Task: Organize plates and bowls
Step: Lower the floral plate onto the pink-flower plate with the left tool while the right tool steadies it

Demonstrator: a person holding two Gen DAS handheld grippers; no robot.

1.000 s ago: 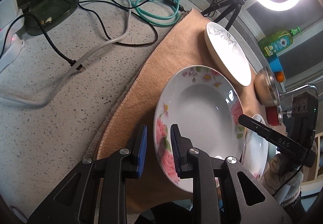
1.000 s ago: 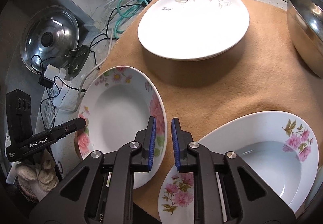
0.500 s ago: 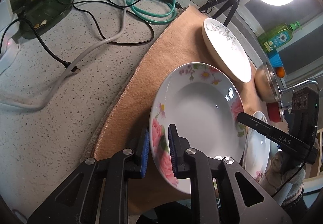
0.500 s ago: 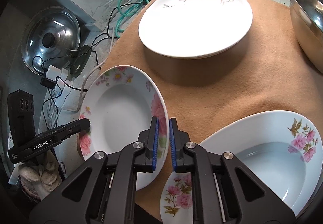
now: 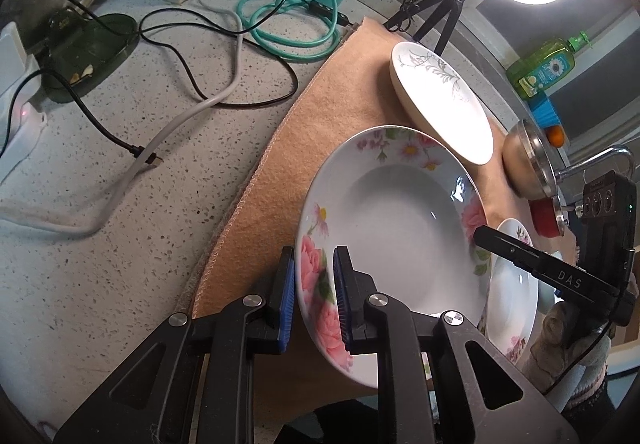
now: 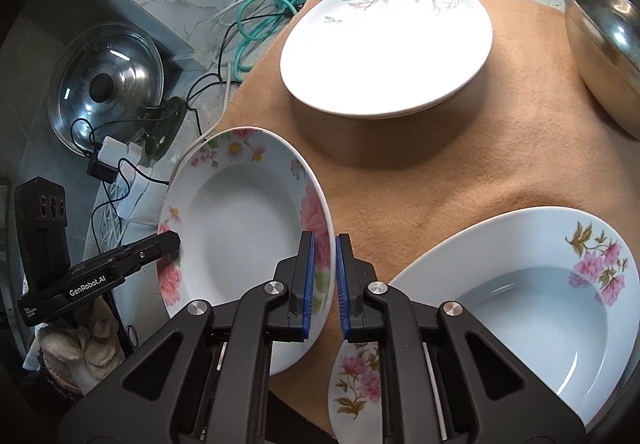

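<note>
Rose-patterned deep white plate [image 5: 394,228] pinched at opposite rim edges by left gripper [image 5: 314,284] and right gripper [image 6: 324,276], jaws narrow; bare tan felt mat [image 6: 420,180] beyond, before stacked white leaf-print plates [image 6: 386,48].

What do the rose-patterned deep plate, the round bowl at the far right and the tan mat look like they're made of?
The rose-patterned deep plate looks like glazed ceramic or porcelain: glossy white surface, printed flowers. The round silver bowl appears to be stainless steel, with its mirror-like reflections. The tan mat seems to be felt or a similar soft cloth: matte, fuzzy, with a stitched edge.
</note>
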